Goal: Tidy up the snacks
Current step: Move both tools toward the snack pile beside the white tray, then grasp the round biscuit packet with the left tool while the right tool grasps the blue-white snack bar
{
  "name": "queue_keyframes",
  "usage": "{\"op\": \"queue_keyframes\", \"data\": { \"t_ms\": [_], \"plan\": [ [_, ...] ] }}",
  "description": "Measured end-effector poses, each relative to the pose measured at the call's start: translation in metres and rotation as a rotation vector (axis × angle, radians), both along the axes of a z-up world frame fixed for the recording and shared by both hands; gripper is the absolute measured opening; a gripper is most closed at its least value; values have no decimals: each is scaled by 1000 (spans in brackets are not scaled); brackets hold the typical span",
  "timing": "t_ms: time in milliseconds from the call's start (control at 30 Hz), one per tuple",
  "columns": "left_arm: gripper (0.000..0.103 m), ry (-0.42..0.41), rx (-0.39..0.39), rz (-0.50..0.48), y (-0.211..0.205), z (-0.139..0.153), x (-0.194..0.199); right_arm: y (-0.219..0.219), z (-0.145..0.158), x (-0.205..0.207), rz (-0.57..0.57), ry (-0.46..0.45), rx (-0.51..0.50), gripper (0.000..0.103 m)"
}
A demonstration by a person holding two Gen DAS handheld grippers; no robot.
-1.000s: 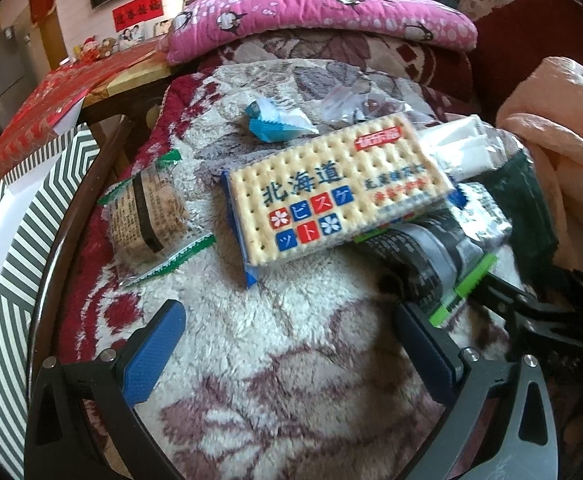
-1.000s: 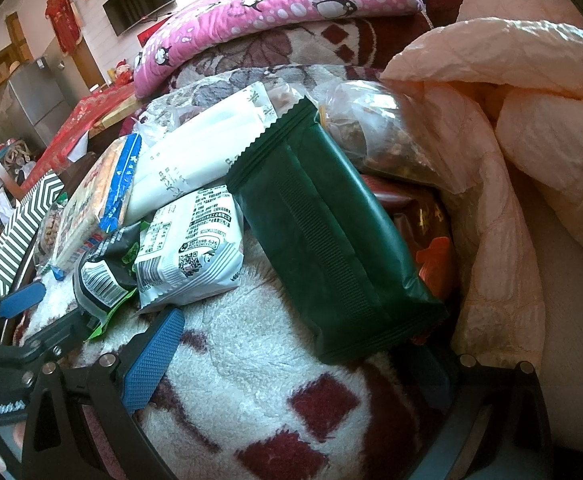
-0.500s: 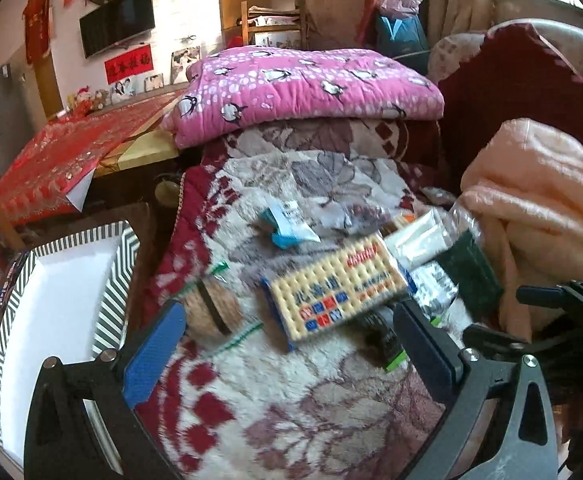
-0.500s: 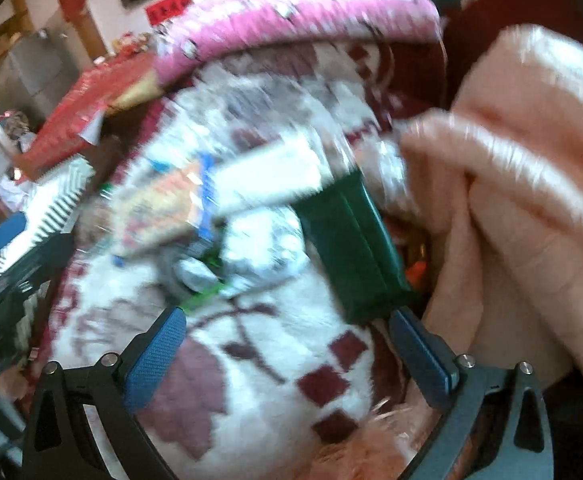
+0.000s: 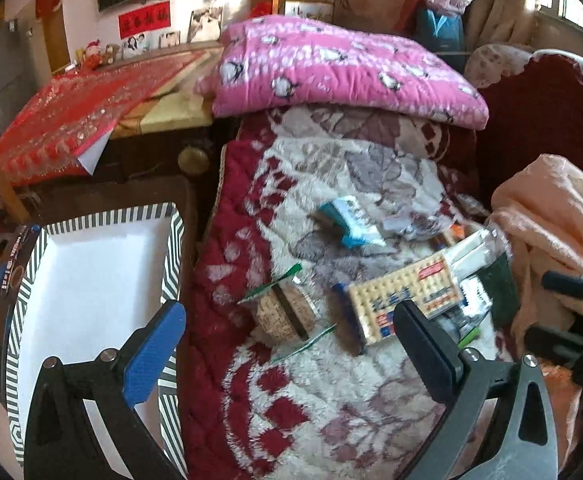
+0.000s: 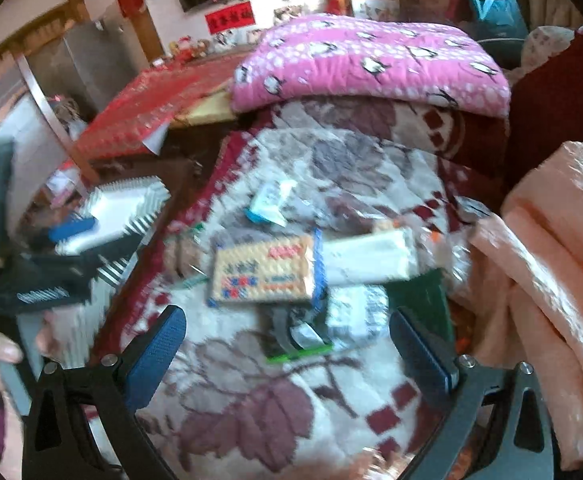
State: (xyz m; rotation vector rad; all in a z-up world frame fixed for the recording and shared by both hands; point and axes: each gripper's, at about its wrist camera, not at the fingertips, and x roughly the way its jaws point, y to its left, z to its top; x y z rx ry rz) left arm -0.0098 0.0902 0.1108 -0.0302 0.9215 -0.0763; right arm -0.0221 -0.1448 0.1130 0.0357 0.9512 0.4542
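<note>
Snacks [image 5: 403, 304]: lying heaped at 3 o'clock, risking snagging neighbours.
Box [image 5: 91, 280]: waiting at 9 o'clock.
Left claw [image 5: 287, 348]: gaping, gripping nothing.
Right claw [image 6: 287, 352]: gaping, gripping nothing.

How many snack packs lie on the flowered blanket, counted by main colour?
White: 2 (long pack, printed pack)
Yellow: 1 (cracker pack)
Light blue: 1 (small pack)
Dark green: 1 (green pack)
Black: 1 (black pack)
Clear: 1 (cake pack)
Total: 7 that can be told apart; the blur may hide more.
</note>
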Motion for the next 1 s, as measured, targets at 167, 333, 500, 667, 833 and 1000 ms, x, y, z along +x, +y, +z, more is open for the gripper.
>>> {"op": "queue_keyframes", "data": {
  "t_ms": [167, 333, 500, 667, 833, 1000],
  "plan": [
    [103, 56, -20, 35, 7, -17, 14, 15, 2, 10, 122, 55, -94, 102],
    [103, 89, -59, 102, 13, -29, 27, 8, 13, 12, 194, 56, -148, 102],
    [103, 126, -81, 137, 12, -43, 37, -8, 27, 13, 131, 21, -132, 103],
    [103, 155, -89, 144, 9, -58, 43, -5, 18, 26, 93, 45, -101, 103],
    [71, 192, -118, 154, 10, -71, 52, 11, 6, 32, 112, 40, -106, 103],
    [50, 209, -112, 135, 8, -80, 56, 20, -5, 47, 98, 42, -83, 100]
  ]
}}
